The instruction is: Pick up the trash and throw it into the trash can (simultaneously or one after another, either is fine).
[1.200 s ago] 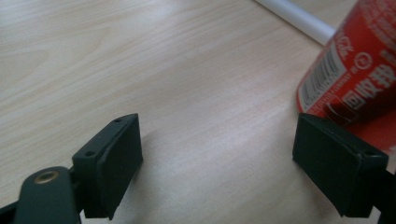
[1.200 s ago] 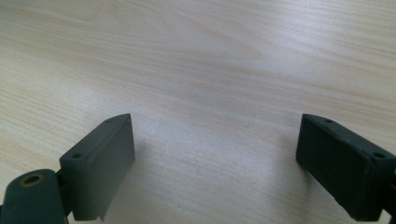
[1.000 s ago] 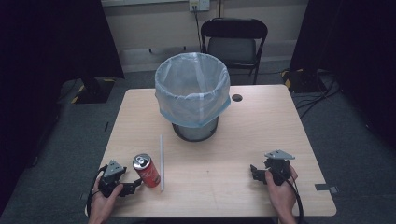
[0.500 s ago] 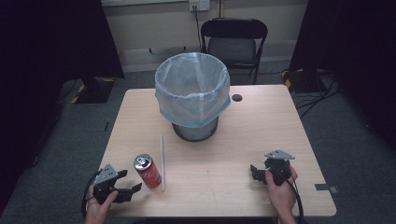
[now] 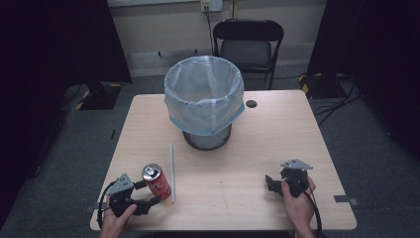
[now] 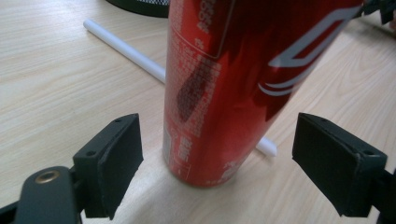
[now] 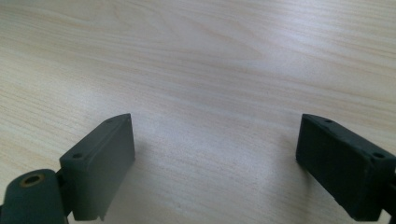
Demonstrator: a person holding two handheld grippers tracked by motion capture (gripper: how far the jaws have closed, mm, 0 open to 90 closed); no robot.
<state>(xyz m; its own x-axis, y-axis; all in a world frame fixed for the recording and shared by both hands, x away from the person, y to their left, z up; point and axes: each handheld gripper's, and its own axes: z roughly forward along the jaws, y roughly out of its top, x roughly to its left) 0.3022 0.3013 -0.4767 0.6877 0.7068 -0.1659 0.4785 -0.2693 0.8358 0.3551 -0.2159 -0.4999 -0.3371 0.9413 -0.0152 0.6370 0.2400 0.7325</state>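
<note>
The red aluminium drink can with white lettering [image 5: 156,180] stands upright on the pale wood-grain tabletop [image 5: 277,129], at approx 8 o'clock from the table centre, near the front-left corner. The left gripper [image 5: 144,194] sits just at 7 o'clock of the can, held in the person's left hand [image 5: 115,220]; its jaws are spread wide w/ the can between them. In the left gripper view the can [image 6: 233,84] fills the gap btwn the two black pads, w/ bare table showing either side, so neither pad touches it.

A thin white plastic straw [image 5: 172,171] lies flat just at 3 o'clock of the can, running roughly 12-to-6 o'clock; in the left gripper view the straw [image 6: 126,49] passes behind the can's base.

The right gripper [image 5: 270,182] is at approx 4 o'clock from table centre, well apart from the can, held in the right hand [image 5: 298,203]. Its jaws are wide too, w/ nothing but bare wood btwn them in the right gripper view.

A round dark wire-mesh waste bin lined w/ a pale blue translucent plastic bag [image 5: 204,99] stands at 12 o'clock of the table centre. A black folding chair [image 5: 250,44] stands beyond the table's far edge.
</note>
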